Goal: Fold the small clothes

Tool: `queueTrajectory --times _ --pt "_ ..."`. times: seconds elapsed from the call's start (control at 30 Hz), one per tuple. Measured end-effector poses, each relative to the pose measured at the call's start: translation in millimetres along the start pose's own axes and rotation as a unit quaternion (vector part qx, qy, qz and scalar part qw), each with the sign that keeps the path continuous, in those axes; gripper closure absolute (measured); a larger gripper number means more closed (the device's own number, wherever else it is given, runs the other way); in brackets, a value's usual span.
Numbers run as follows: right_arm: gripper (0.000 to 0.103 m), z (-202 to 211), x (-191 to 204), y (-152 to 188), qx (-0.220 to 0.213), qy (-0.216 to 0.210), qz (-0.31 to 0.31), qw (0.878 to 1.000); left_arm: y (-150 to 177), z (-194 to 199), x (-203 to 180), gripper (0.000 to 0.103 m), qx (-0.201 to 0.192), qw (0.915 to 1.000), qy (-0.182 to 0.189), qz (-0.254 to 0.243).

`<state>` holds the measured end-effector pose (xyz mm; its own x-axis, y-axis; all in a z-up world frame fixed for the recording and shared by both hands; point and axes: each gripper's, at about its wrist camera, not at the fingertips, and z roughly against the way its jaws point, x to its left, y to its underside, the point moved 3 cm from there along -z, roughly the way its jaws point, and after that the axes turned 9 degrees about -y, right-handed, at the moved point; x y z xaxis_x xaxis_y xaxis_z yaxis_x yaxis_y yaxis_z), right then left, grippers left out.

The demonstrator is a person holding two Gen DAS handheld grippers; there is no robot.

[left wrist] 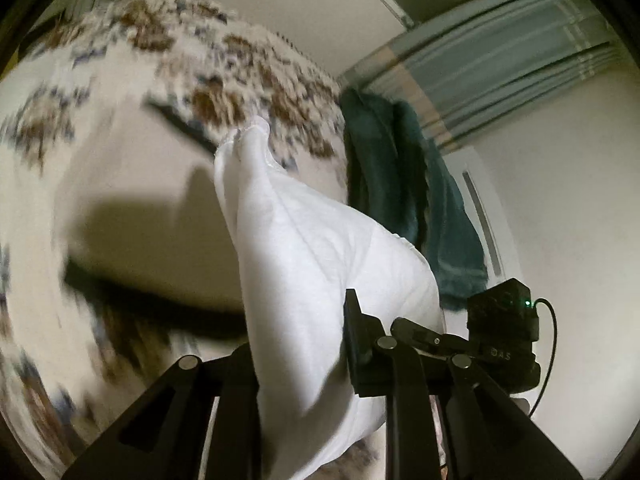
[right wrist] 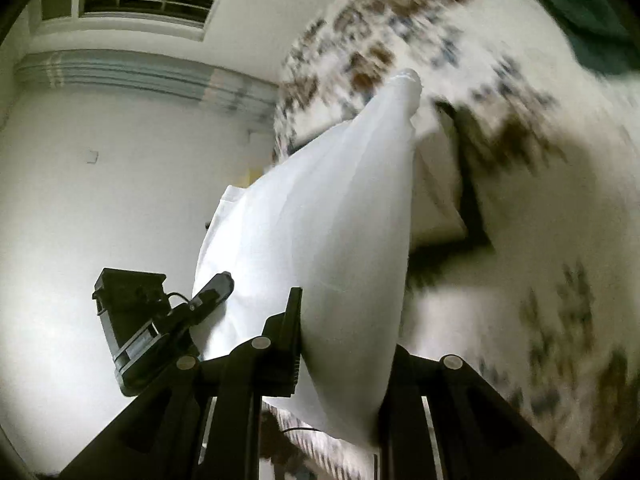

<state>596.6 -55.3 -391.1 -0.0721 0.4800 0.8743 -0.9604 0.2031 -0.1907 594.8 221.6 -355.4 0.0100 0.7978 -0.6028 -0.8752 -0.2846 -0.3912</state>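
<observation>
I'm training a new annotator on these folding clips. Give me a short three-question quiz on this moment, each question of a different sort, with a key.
1. True or false: the white garment lies flat on the patterned bedspread.
2. Multiple choice: what do the right tongs grip? A) the dark green cloth B) the white garment C) nothing
3. Fill in: in the left wrist view, the cloth hanging beside the white garment is dark ____.

Key:
1. False. It is held up between the left tongs and the right tongs, trailing toward the bedspread.
2. B
3. green
</observation>
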Motion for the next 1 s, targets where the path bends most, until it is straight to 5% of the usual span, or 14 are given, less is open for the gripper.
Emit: queueTrajectory --times 0.17,0.3,0.43,0.53,0.57,0.6,0.67,0.7,0.73,0.8,0.9,1.0 --pt "0.087 -83 -18 -66 -0.006 0.019 0.0 1.0 -62 -54 52 0.087 0.004 0.9989 -0.035 -0.03" --pt "0.087 -127 -46 -77 0.008 0.063 -0.01 0.998 -67 -97 95 0.087 0.045 0.9959 -0.069 -0.036" --pt "0.084 -137 -52 -72 0.027 0.097 -0.004 0.995 -63 -93 103 0.084 0.048 0.9947 -0.079 -0.044" --pt "0.057 -133 -40 -66 0.035 0.18 0.024 0.983 -64 -83 99 0.069 0.048 0.9906 -0.117 -0.052" --pt "0.04 -135 -40 -67 0.036 0.195 0.027 0.98 -65 -79 97 0.064 0.04 0.9869 -0.146 -0.056" --pt "0.025 -134 -36 -63 0.036 0.225 0.037 0.973 -65 -72 95 0.059 0.025 0.9818 -0.176 -0.066" --pt "0.013 -127 -31 -55 0.019 0.297 0.058 0.953 -61 -58 88 0.059 -0.015 0.9744 -0.208 -0.084" --pt "0.007 -124 -27 -49 0.01 0.323 0.065 0.944 -59 -55 87 0.051 -0.028 0.9709 -0.219 -0.093" --pt "0.004 -122 -24 -44 0.003 0.348 0.07 0.935 -57 -51 84 0.025 -0.039 0.9657 -0.235 -0.103" --pt "0.0 -114 -14 -32 -0.021 0.411 0.095 0.906 -50 -41 78 0.0 -0.057 0.9571 -0.257 -0.12" --pt "0.0 -98 3 -12 -0.051 0.469 0.118 0.874 -37 -24 71 0.0 -0.061 0.9497 -0.279 -0.129" --pt "0.0 -73 26 10 -0.086 0.487 0.118 0.861 -21 -1 62 0.0 -0.077 0.9447 -0.291 -0.13"
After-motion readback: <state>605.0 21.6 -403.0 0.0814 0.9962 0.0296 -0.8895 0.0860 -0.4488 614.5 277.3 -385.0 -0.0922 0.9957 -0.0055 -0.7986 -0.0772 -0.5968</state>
